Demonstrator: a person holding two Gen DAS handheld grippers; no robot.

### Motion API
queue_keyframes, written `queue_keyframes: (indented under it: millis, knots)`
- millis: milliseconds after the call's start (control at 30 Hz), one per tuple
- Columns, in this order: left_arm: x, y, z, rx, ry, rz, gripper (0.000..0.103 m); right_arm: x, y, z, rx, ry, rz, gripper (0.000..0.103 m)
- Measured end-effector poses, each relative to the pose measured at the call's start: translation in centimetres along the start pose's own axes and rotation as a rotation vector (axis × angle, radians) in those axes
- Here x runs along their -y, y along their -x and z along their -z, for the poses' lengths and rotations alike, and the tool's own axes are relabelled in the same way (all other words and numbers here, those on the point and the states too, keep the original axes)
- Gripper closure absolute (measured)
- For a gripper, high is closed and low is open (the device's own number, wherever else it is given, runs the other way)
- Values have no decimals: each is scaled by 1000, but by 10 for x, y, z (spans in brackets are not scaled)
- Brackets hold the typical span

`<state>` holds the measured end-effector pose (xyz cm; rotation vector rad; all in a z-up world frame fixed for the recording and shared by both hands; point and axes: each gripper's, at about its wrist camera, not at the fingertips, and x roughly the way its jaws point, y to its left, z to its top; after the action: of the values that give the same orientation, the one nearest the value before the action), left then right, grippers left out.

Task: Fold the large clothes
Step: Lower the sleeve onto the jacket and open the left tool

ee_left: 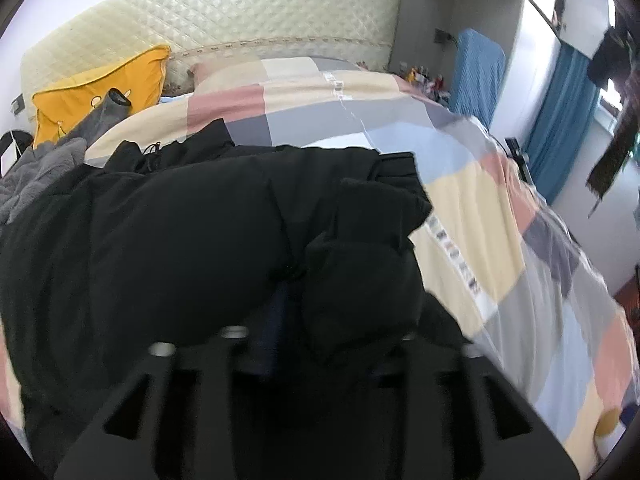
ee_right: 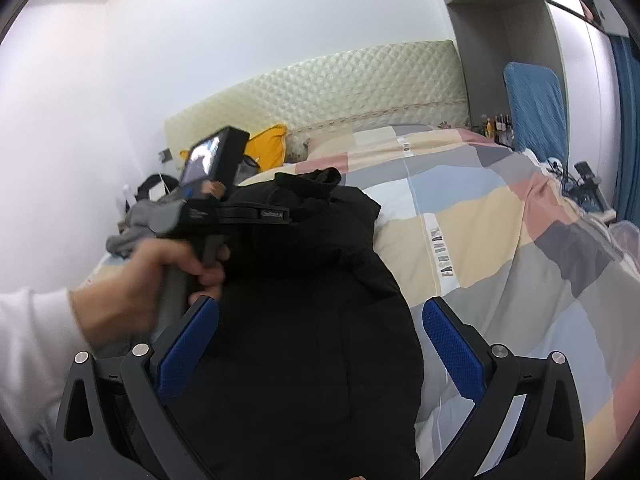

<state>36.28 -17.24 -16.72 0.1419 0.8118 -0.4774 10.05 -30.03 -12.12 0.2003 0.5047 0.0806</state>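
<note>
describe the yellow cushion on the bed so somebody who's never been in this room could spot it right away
Start at the cream quilted headboard along the far end of the bed. At its left end, a yellow cushion leans against it, behind the black coat. It is the only solid bright yellow thing there; the patchwork duvet is pastel and the crumpled fleece beside it is grey.

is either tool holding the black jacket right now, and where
Right tool is open and empty, pads either side of the black jacket. Left tool is buried in the jacket's fabric; any grip cannot be told.
</note>
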Motion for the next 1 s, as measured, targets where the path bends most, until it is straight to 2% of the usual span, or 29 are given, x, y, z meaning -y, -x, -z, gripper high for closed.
queue_keyframes:
  millis: [33, 67, 100, 133, 233, 367, 433, 567, 667, 733, 833, 933, 1000]
  knots:
    - [-1, 7, 3, 14, -16, -18, 24, -3, 0, 0, -2, 10, 5, 0]
    - [-2, 19, 8, 57, -35, -48, 11, -6, 0, 0, -4, 18, 8, 0]
    - [-4, 26, 11, 84, -43, -57, 9, -7, 0, 0, -5, 23, 11, 0]
    - [-8, 37, 16, 112, -43, -63, 8, -9, 0, 1, -4, 26, 15, 0]
    - [-32, 58, 24, 127, 6, -52, 8, -16, 1, 2, -5, 46, 31, 0]
    - [-77, 94, 36, 189, 65, -106, 8, -25, -2, -1, -1, 75, 48, 0]
    - [-102, 110, 43, 207, 114, -140, 7, -29, -10, -7, -20, 63, 10, 0]
    - [-155, 125, 65, 215, 235, -143, 7, -31, -47, -33, -72, 52, -48, 0]
    - [-190, 116, 75, 193, 288, -200, 7, -27, -87, -54, -95, 61, -50, 0]
    - [-202, 108, 73, 191, 288, -229, 7, -20, -118, -64, -130, 29, -50, 1]
    - [-216, 92, 68, 196, 284, -238, 7, -10, -157, -69, -161, -14, -61, 2]
    - [-232, 75, 71, 191, 292, -248, 7, 3, -193, -63, -197, -62, -44, 8]
    - [-237, 65, 76, 173, 306, -248, 7, 11, -212, -59, -212, -93, -37, 16]
